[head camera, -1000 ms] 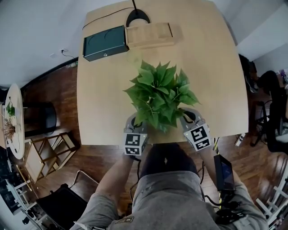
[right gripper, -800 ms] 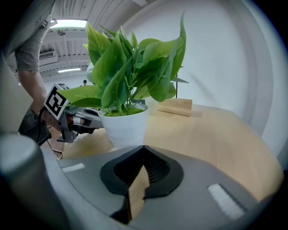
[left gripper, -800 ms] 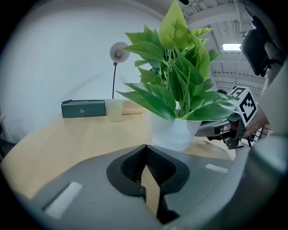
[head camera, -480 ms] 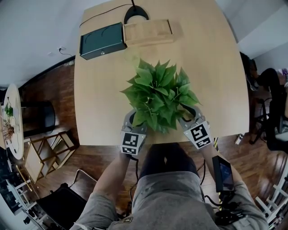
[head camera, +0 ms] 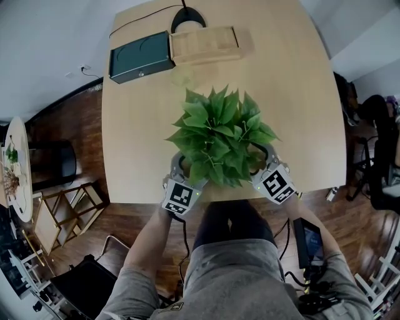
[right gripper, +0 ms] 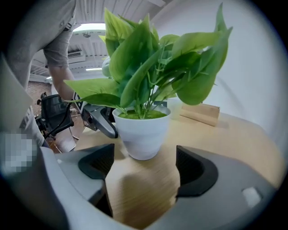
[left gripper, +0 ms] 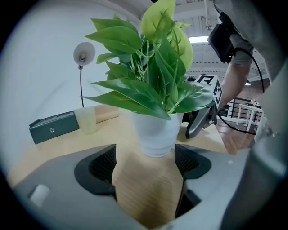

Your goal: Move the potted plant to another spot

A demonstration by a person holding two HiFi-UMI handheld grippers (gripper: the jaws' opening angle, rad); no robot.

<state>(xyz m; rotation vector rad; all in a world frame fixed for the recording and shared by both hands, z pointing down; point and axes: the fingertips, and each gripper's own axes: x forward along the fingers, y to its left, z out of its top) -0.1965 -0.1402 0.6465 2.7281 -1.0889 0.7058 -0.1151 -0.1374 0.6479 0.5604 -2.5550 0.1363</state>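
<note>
L gripper (left gripper: 146, 168) & R gripper (right gripper: 143, 170) jaws just opened wide, nothing btwn, potted plant (head camera: 220, 139) stands free by surface (head camera: 294, 94) near edge, flanked both sides, prob release.

A: Table (head camera: 300, 112): light wood top, rounded corners. What's on it?
B: Five things and a cable. Plant (head camera: 222, 137) in a white pot, upright, close to the near edge, about mid-width.
A: Far edge?
B: Dark green box (head camera: 140, 57) at the far left corner. Pale wooden block (head camera: 205, 45) just beside it on the right; touching or not, can't tell. Black lamp (head camera: 188, 20) base behind the two, at the very edge. Its cable (head camera: 144, 19) trails left.
A: Anything between those and the plant?
B: Translucent cup (left gripper: 86, 120), standing just in front of box and block, apart from the pot.
</note>
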